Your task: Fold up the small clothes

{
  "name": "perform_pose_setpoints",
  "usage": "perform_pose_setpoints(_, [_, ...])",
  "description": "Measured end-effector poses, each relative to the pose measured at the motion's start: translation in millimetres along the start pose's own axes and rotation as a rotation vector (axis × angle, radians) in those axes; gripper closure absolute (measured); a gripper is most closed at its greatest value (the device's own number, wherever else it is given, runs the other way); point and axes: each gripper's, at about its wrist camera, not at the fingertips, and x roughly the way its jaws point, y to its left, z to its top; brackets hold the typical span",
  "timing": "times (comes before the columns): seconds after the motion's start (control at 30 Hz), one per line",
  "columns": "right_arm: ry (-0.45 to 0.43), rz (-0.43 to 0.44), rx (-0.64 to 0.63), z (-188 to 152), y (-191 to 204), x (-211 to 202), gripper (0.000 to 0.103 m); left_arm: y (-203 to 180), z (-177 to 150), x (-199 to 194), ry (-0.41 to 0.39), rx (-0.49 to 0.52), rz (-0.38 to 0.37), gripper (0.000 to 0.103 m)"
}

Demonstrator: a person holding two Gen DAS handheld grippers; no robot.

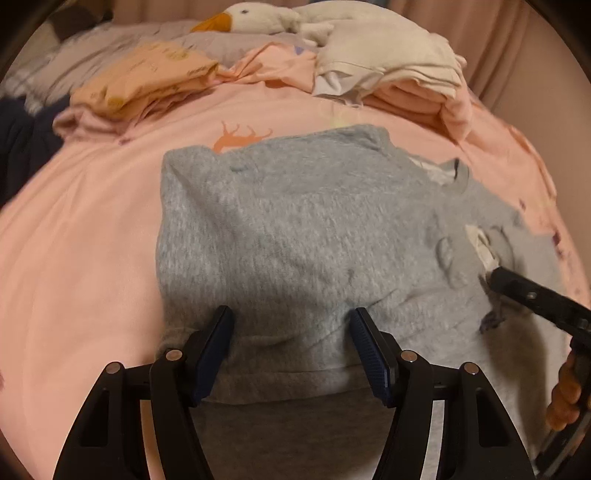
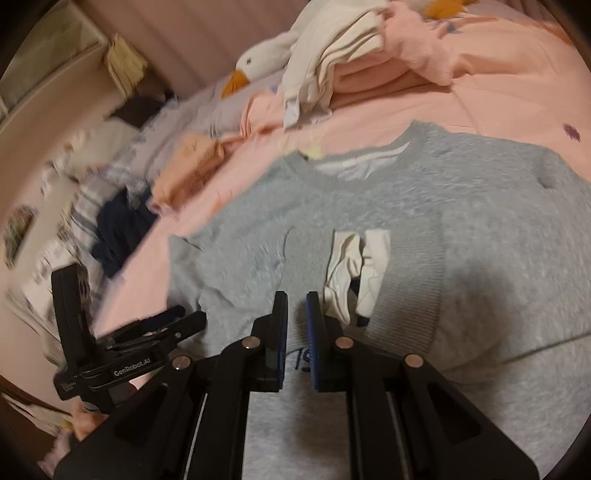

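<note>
Lying spread on the pink bedcover (image 1: 92, 258), a grey sweatshirt (image 1: 295, 229) is seen in the left wrist view, fleecy side up, with a sleeve folded across at right and a white care label (image 1: 482, 247) showing. The neckline with a pale inner lining is seen at the far right edge. The left gripper (image 1: 291, 321) is held over the near hem with jaws spread wide, nothing between them. The right gripper (image 1: 491, 275) is seen entering from the right, tip down on the fabric beside the label; whether cloth is pinched cannot be told here. Motion blur is present on the far piles: folded orange clothes (image 1: 144, 81), a white stack (image 1: 388, 62), a goose plush (image 1: 251, 18).

In the right wrist view the sweatshirt (image 2: 480, 221) is shown with collar away from the camera, ribbed cuff of the folded sleeve across the middle, white labels (image 2: 354, 266) just beyond the fingertips. The right gripper (image 2: 297, 299) is seen with jaws nearly closed, a narrow gap left; grey fabric lies under them, but a grip is not confirmed. The left gripper (image 2: 192, 319) is seen at lower left, partly cut off and blurred. Dark navy clothes (image 2: 122, 229) are seen near the bed edge, detail unreadable.
</note>
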Motion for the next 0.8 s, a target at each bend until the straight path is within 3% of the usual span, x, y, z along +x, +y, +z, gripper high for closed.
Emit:
perform_pose_setpoints(0.07, [0.057,-0.096,-0.009,-1,-3,15,0.095,2,1,-2,0.014,-0.006,-0.006,0.038])
perform_pose_setpoints(0.17, [0.061,-0.108,0.024,-1,-12,13,0.096,14,-3,-11,0.035,-0.058,-0.037,0.038])
perform_pose_setpoints(0.33, [0.014,-0.092,-0.016,-13,-9,-30,0.081,33,-35,-57,-0.008,-0.106,-0.077,0.038])
perform_pose_setpoints(0.4, [-0.017,-0.063,-0.032,-27,-11,-58,0.063,42,-52,-74,-0.016,-0.133,-0.095,0.038])
perform_pose_setpoints(0.47, [-0.045,-0.042,-0.033,-42,-17,-83,0.052,54,-73,-86,-0.009,-0.186,-0.156,0.036])
perform_pose_setpoints(0.7, [-0.107,-0.097,0.037,-97,-59,-155,0.048,62,-138,-108,0.045,-0.308,-0.333,0.033])
perform_pose_setpoints(0.8, [-0.105,-0.072,0.073,-108,-69,-167,0.047,53,-145,-111,0.054,-0.306,-0.338,0.033])
